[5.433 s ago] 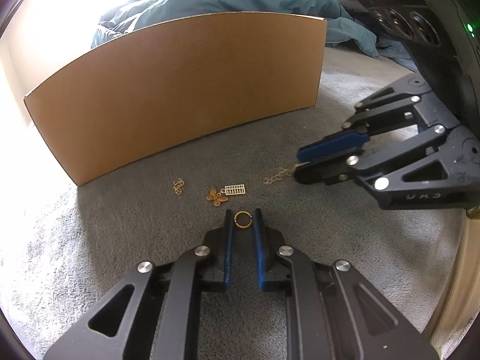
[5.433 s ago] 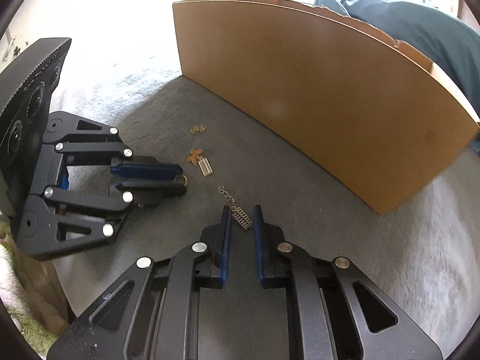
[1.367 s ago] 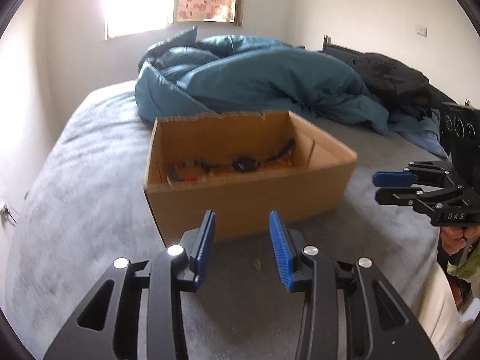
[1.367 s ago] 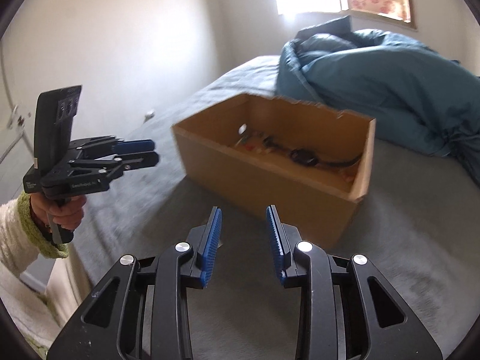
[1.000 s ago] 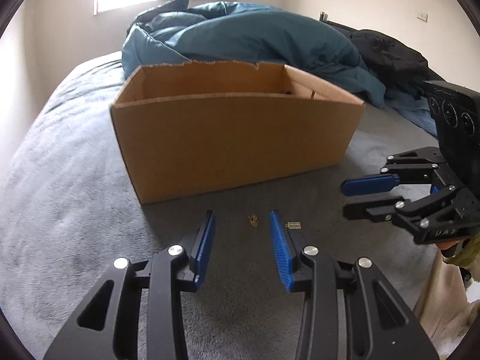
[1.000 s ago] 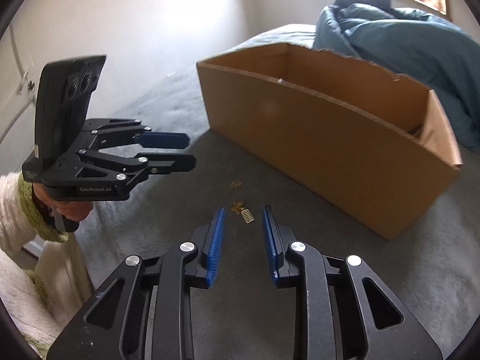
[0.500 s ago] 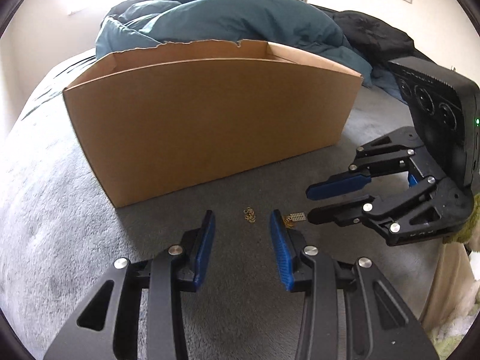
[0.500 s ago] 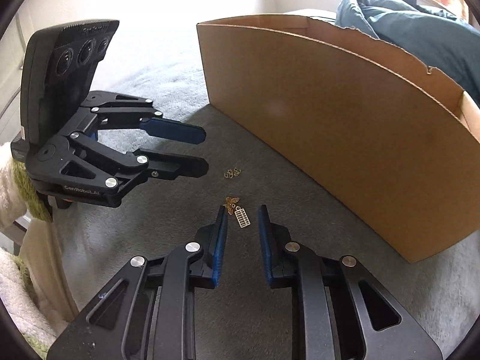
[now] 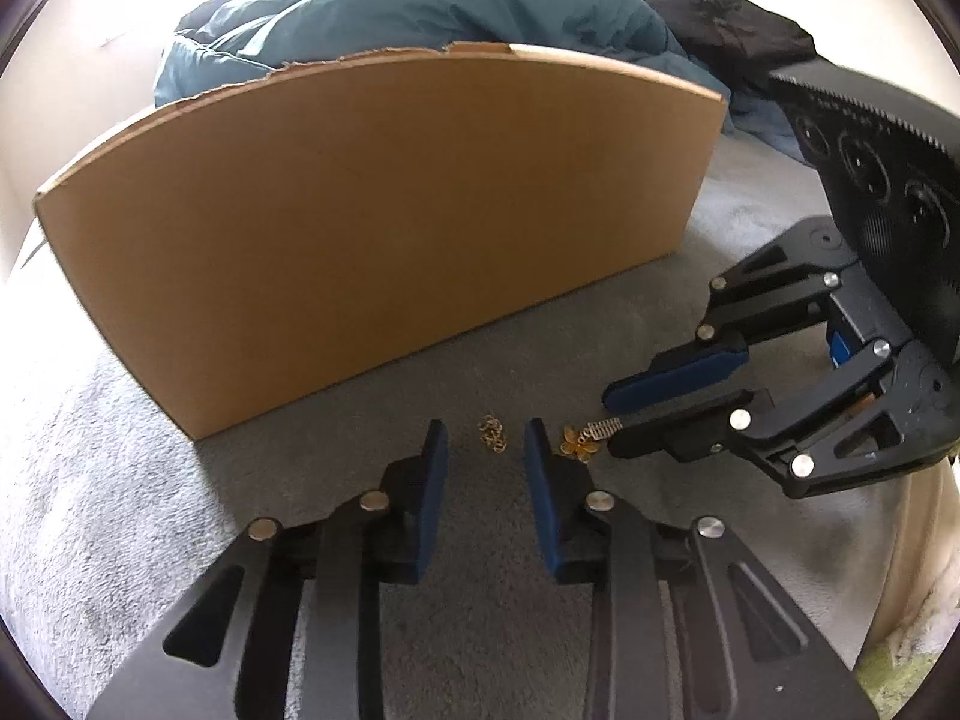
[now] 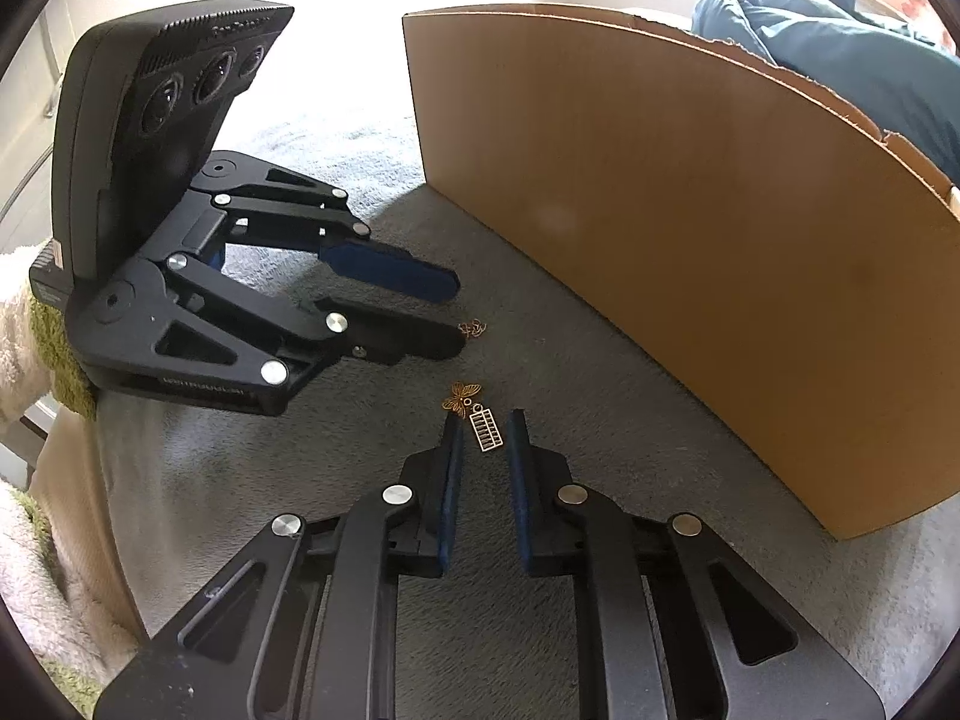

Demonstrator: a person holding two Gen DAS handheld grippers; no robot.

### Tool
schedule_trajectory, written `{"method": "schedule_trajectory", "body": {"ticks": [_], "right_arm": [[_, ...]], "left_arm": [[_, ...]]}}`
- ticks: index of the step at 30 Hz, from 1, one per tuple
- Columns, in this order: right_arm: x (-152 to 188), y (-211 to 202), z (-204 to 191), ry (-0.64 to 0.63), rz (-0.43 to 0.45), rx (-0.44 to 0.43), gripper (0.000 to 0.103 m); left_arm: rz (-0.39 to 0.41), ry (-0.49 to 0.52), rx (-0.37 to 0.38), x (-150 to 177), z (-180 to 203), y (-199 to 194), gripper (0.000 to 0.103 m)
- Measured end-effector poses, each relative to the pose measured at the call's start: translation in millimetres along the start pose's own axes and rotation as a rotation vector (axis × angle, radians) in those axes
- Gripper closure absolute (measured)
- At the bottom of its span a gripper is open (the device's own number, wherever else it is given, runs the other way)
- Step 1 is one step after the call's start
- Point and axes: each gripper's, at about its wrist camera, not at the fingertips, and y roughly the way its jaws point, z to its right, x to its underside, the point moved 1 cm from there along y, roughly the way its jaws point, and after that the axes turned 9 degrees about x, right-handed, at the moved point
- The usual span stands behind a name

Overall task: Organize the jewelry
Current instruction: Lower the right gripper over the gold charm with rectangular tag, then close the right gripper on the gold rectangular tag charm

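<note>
Claws, two, both lowered over the grey blanket (image 9: 150,528) of a bed.

Left claw (image 9: 485,450): jaws closing, pads not yet on anything. One small gold chain cluster (image 9: 492,433) lies on the blanket in the gap just ahead of its tips.

Right claw (image 10: 485,429): jaws closing, gap narrow, nothing pressed. One silver rectangular charm (image 10: 485,429) lies between its tips; its ring end touches one gold butterfly charm (image 10: 461,398), which lies just ahead of the inner fingertip.

Jewelry count on the blanket: three pieces, namely the chain cluster, the butterfly and the rectangular charm. The cluster sits apart from the other two.

Cardboard box (image 9: 384,228), one, open-topped with a torn upper rim. Its long wall stands close behind the jewelry; a strip of bare blanket runs between its bottom edge and the pieces. Contents not visible from either view.

Duvet, teal (image 9: 456,6), one, heaped beyond the box. Dark bedding (image 9: 732,18), one heap, beside it.

Clearance: the two claws converge with their tips near each other, the right one's tip just beside the butterfly in the left wrist view. The bed edge falls away behind the claws, where a cream and green fleecy sleeve (image 10: 36,324) shows.
</note>
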Motion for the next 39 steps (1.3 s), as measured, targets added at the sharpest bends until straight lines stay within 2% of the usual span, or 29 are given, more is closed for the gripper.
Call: {"method": "schedule_trajectory", "body": {"ticks": [16,30,39], "right_arm": [[-2.8,19.1,-0.6,0.001,-0.022,-0.008,0.094],[-1.6,18.0,-5.6,-0.01,-0.016,0.013,0.097],[-0.6,9.7,-1.0,0.001,-0.005,0.017,0.097]], "left_arm": [[-0.03,0.007,-0.01,-9.7,-4.3,19.5,0.084],[-0.018,0.012,-0.014,2.2,-0.7,13.7,0.097],[-0.008,0.015,-0.02,6.9,-1.7,11.7,0.1]]}}
